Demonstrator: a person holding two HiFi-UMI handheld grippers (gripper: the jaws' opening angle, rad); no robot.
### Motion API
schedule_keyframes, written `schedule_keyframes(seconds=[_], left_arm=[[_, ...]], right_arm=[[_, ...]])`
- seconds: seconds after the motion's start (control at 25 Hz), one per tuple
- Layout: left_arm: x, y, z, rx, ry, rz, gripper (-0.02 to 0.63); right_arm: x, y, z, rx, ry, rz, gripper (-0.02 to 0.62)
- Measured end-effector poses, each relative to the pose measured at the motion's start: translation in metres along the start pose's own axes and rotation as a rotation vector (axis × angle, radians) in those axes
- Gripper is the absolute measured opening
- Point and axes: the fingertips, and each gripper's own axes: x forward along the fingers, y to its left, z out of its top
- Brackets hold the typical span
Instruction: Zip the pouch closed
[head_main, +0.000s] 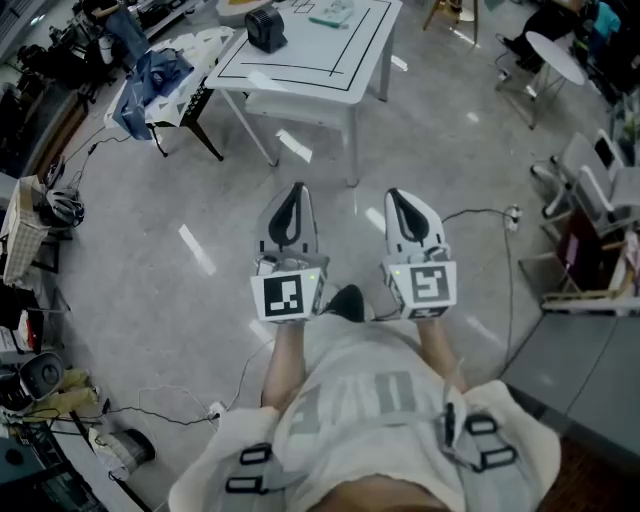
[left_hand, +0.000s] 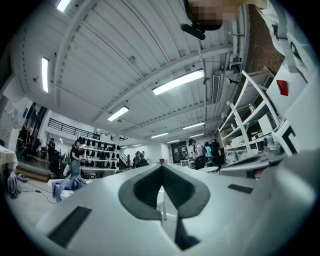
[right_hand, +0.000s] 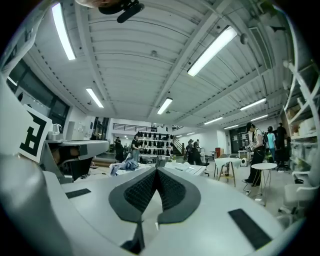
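The left hand-held gripper (head_main: 296, 195) and the right hand-held gripper (head_main: 397, 198) are both closed on nothing, level and side by side over the floor (head_main: 180, 200). A pale flat thing, perhaps the pouch (head_main: 335, 12), lies on the white counter (head_main: 300, 70) ahead, well apart from them.

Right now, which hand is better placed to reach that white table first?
Left, marginally. The left gripper and right gripper sit side by side over the floor, jaws shut and empty, well short of the white table, which lies ahead toward the left one's side.
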Motion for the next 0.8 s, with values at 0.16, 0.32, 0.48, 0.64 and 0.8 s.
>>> schedule_keyframes(seconds=[0.16, 0.32, 0.48, 0.64, 0.8], left_arm=[[-0.005, 0.010, -0.001, -0.006, 0.005, 0.034, 0.006], [-0.002, 0.020, -0.009, -0.010, 0.005, 0.044, 0.006], [0.022, 0.035, -0.013, 0.016, 0.010, 0.040, 0.006], [0.062, 0.066, -0.014, 0.020, -0.023, 0.042, 0.006], [0.112, 0.091, -0.017, 0.017, -0.030, 0.036, 0.006]], right_arm=[[0.005, -0.006, -0.004, 0.023, 0.010, -0.034, 0.008], [0.014, -0.008, -0.006, -0.022, 0.027, -0.032, 0.008], [0.032, -0.018, 0.000, -0.011, 0.005, -0.062, 0.007], [0.062, -0.039, 0.003, -0.040, -0.022, -0.104, 0.008], [0.102, -0.074, 0.003, -0.049, -0.019, -0.168, 0.007]])
